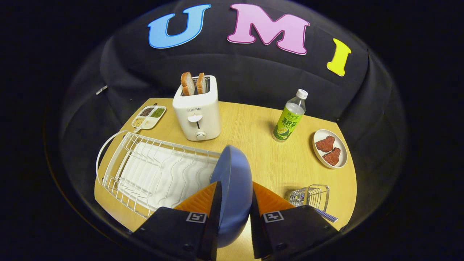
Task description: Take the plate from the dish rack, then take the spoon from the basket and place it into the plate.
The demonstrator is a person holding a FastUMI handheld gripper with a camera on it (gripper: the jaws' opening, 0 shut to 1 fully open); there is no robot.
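Fingers of the gripper [233, 203] press on either face of a blue plate [232, 188], which stands on edge between them, so the jaws are closed onto it and spread only as far as the plate's thickness. Held on edge like this, the plate keeps the upright pose it would have between the wires of a rack, and that grip suits lifting it straight out. It now hangs over the near right end of the white wire dish rack [152, 170], whose slots look empty, so the first step seems well under way and the plate needs a flat spot on the wooden table [253, 134]. Just beyond the right finger sits a small wire basket [311, 195] on a checked cloth; something lies inside it, probably the spoon, though I cannot make it out clearly. Bare tabletop lies ahead of the fingers, between the rack and the basket, and looks the likely place to set the plate down, close enough for the spoon to follow. Farther back stand a white toaster [197, 112] with two bread slices, a divided tray of grains [148, 116], a drink bottle [290, 117], and a small dish holding two reddish pieces [330, 148]. Tipping the plate flat without clipping the rack rim is the delicate part.
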